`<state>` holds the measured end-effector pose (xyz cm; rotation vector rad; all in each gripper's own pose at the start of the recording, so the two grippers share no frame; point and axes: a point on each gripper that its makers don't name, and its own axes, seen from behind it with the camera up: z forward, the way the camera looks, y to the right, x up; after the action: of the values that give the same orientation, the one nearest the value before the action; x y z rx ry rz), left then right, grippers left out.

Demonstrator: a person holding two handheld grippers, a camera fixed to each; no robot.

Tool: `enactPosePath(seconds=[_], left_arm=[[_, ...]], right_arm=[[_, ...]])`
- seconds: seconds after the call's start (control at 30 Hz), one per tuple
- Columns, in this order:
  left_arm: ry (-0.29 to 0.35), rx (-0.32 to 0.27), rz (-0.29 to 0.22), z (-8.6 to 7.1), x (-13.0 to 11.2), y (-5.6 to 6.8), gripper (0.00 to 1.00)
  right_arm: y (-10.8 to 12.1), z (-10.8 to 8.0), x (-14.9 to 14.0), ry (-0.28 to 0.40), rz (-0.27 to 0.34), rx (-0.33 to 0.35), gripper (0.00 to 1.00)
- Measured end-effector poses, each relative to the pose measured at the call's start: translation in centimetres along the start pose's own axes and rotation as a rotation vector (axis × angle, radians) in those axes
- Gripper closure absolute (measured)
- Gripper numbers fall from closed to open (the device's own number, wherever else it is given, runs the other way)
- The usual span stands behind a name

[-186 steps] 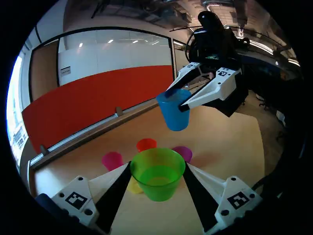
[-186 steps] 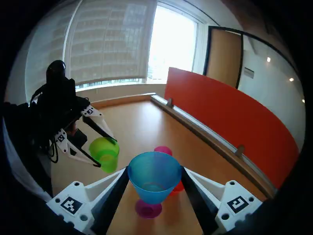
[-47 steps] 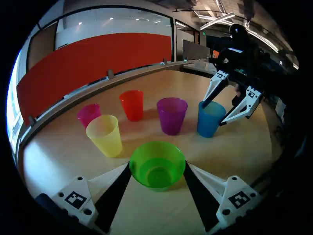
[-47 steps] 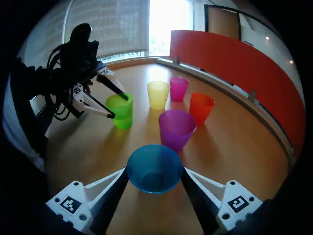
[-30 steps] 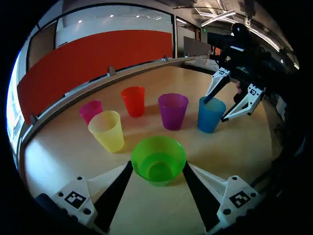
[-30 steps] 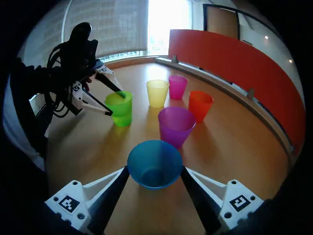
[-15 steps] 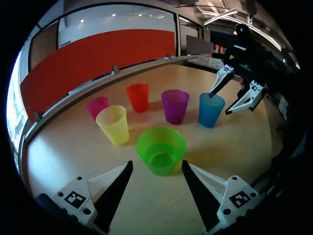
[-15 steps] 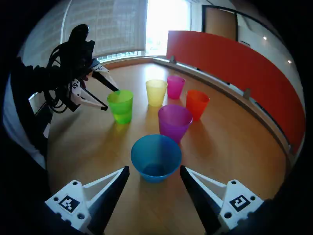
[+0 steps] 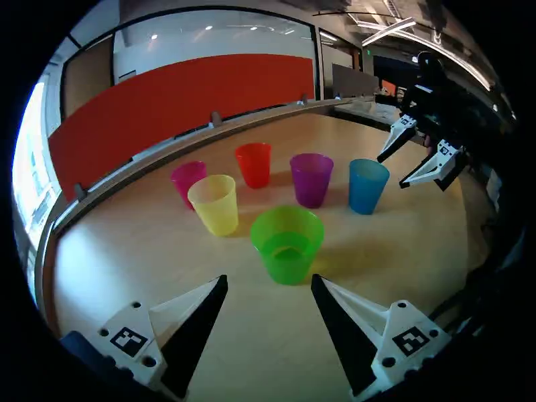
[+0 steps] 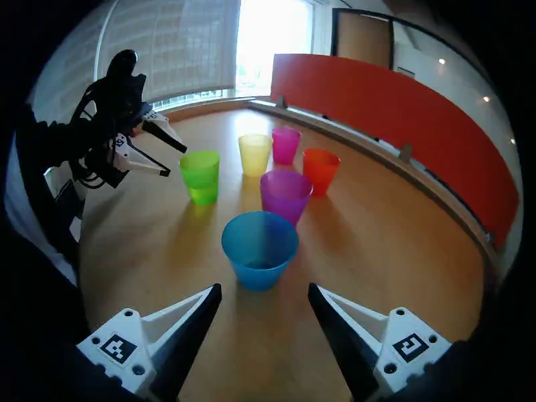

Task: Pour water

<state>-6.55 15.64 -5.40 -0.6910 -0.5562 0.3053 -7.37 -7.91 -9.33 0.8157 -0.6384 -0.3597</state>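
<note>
a square black-and-white marker tag [image 9: 130,340] sits on the left gripper [image 9: 269,277]. its jaws are spread wide, gripping nothing; the green cup [image 9: 287,244] stands upright, mouth up, on the desk [image 9: 134,254] just past their tips. the right gripper [image 10: 264,287] likewise gapes empty, the blue cup [image 10: 260,249] upright just ahead.

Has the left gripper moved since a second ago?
Yes: the left gripper has backed away from the green cup standing on the table, fingers now clear.
</note>
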Motion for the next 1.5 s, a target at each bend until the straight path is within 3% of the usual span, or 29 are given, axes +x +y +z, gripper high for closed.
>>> enactPosePath(seconds=[0.3, 0.5, 0.7, 1.2, 1.5], left_arm=[[0.032, 0.053, -0.031, -1.8, -0.2, -1.0, 0.08], [0.065, 0.103, -0.053, -3.2, 0.4, -2.6, 0.08], [0.114, 0.155, -0.092, -4.5, 1.3, -4.9, 0.07], [0.215, 0.26, -0.175, -6.8, 2.1, -9.0, 0.08], [0.277, 0.342, -0.208, -8.2, 2.7, -11.0, 0.08]], right_arm=[[0.1, -1.1, 0.3, 0.014, 0.022, -0.034, 0.0], [1.1, -2.3, 0.3, 0.024, 0.046, -0.081, 0.0], [2.7, -3.5, 0.7, 0.047, 0.111, -0.135, 0.0], [7.8, -6.0, 0.3, 0.14, 0.26, -0.346, 0.0], [10.9, -8.0, 1.1, 0.227, 0.295, -0.482, 0.0]])
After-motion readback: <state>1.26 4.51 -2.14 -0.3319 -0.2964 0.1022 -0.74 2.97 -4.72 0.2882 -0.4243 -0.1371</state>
